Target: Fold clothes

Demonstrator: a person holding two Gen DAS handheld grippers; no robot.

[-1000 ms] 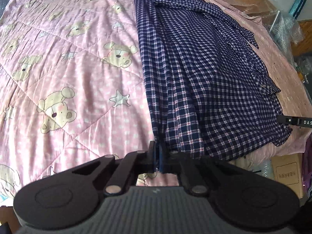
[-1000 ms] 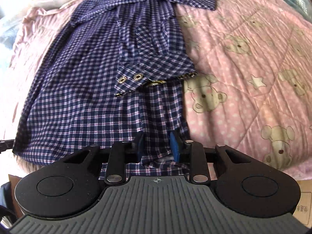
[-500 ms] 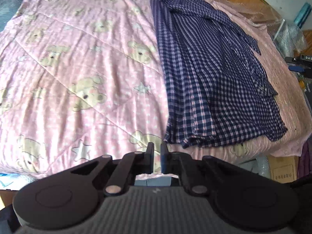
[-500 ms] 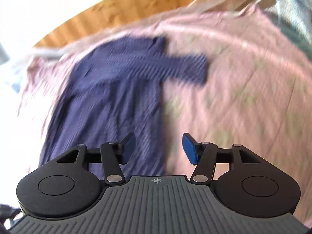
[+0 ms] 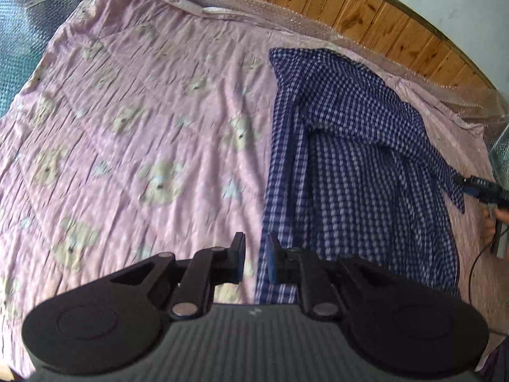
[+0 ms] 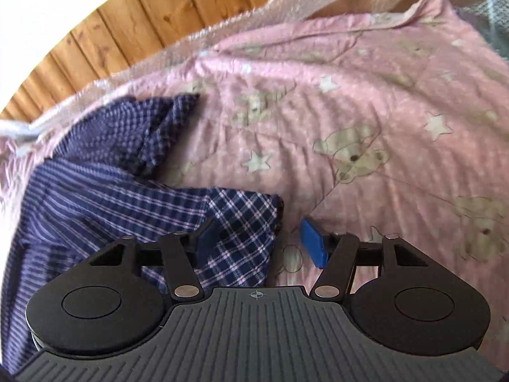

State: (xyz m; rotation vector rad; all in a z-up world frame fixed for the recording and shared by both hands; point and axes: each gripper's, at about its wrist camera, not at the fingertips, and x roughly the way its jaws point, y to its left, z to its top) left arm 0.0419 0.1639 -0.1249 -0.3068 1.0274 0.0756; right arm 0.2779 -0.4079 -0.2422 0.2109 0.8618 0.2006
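A navy plaid shirt (image 5: 356, 172) lies lengthwise on the pink teddy-bear quilt (image 5: 143, 121), collar toward the headboard. My left gripper (image 5: 256, 258) hovers over the shirt's folded left edge. Its jaws are opening a little and only quilt shows in the narrow gap. In the right wrist view the shirt's sleeve (image 6: 105, 197) stretches across, and its cuff (image 6: 246, 219) lies between the fingers of my right gripper (image 6: 259, 242). Those jaws are closing, with both pads clear of the cloth. The right gripper (image 5: 466, 182) also shows at the sleeve's end in the left wrist view.
A wooden headboard (image 5: 366, 9) with bubble wrap (image 5: 241, 3) along its foot closes the far side of the bed. A hand (image 5: 491, 222) and a cable show at the right edge. Wide pink quilt (image 6: 381, 111) stretches right of the sleeve.
Both grippers let go of the shirt's bottom hem and moved up the bed toward the headboard. The left one cracked open; the right one swung out to the sleeve cuff with jaws wide.
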